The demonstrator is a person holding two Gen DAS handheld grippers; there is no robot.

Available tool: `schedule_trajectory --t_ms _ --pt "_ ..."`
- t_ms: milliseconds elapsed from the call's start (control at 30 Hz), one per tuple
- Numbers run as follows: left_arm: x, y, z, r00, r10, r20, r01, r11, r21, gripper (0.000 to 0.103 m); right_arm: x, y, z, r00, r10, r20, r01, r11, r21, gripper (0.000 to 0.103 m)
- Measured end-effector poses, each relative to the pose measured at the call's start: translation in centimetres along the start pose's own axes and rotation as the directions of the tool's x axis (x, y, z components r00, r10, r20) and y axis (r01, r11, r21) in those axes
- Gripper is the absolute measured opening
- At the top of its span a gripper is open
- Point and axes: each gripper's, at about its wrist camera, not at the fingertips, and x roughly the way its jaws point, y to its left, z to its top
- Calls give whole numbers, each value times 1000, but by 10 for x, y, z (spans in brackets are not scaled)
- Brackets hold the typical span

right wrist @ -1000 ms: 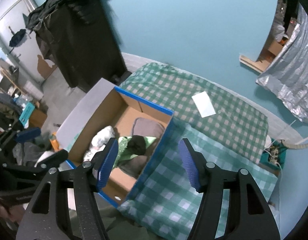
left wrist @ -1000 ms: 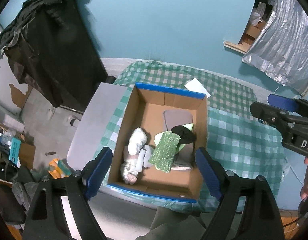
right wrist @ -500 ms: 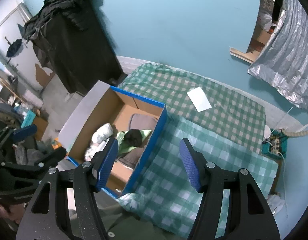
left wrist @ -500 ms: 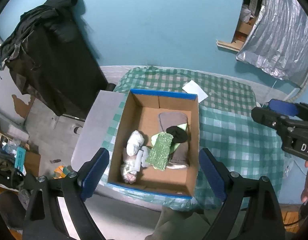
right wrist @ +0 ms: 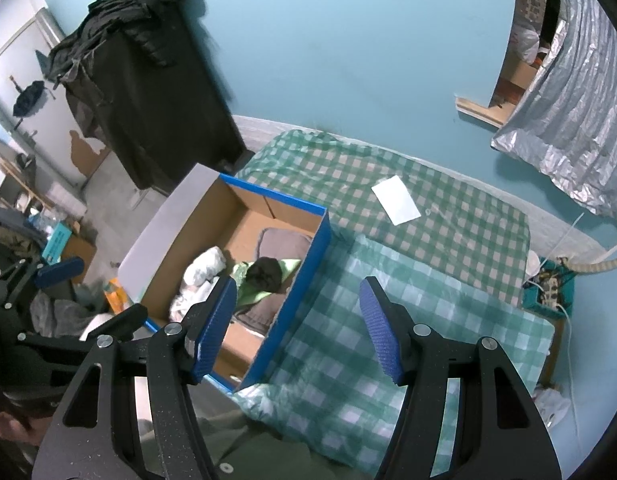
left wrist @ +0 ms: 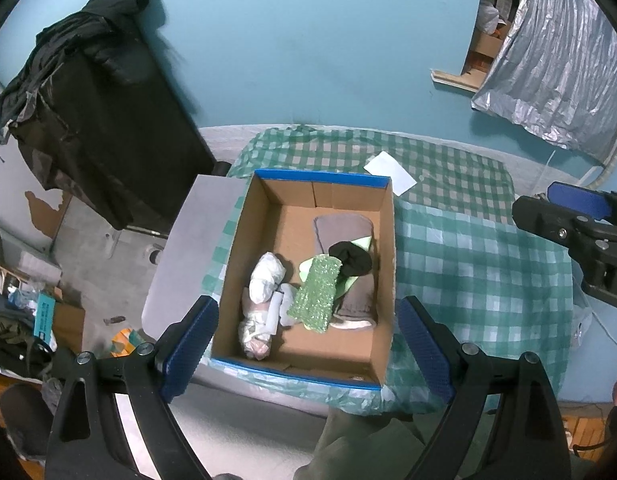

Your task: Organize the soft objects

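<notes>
A blue-rimmed cardboard box (left wrist: 264, 232) (right wrist: 308, 264) stands on the green checked tablecloth (left wrist: 468, 256) (right wrist: 448, 240). Inside lie white bundles (left wrist: 266, 282) (right wrist: 204, 268), a green glittery sponge (left wrist: 317, 294), a black sock ball (left wrist: 352, 258) (right wrist: 264, 274) on a light green cloth (right wrist: 250, 294), and grey folded cloth (left wrist: 340, 228) (right wrist: 280, 244). My left gripper (left wrist: 308, 344) is open and empty, high above the box's near edge. My right gripper (right wrist: 296, 328) is open and empty, high above the box's right wall; it also shows in the left wrist view (left wrist: 580, 216).
A white paper (left wrist: 388, 172) (right wrist: 396, 200) lies on the cloth behind the box. A dark cabinet draped with black clothes (left wrist: 96, 112) (right wrist: 148, 80) stands at the left. A silver sheet (left wrist: 556, 56) hangs at the right. Clutter covers the floor at left (left wrist: 36, 312).
Both grippers have risen and pulled back, so the box and table look smaller and farther. Both stay open and empty. The things in the box have not moved.
</notes>
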Motion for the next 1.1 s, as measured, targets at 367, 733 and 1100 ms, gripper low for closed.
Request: schedule_trajectory --t_ms 367,733,1100 --pt "1 -1 0 1000 2 -3 -2 1000 0 92 -2 -1 -3 1000 0 -8 0 1000 1 64" --pt "1 -4 1 1000 2 -12 -2 1000 6 92 -1 2 -3 1000 15 -15 -15 1000 -10 64" --pt "2 -4 0 1000 11 -18 -11 1000 3 92 2 2 -1 1000 21 -21 -22 1000 -15 64"
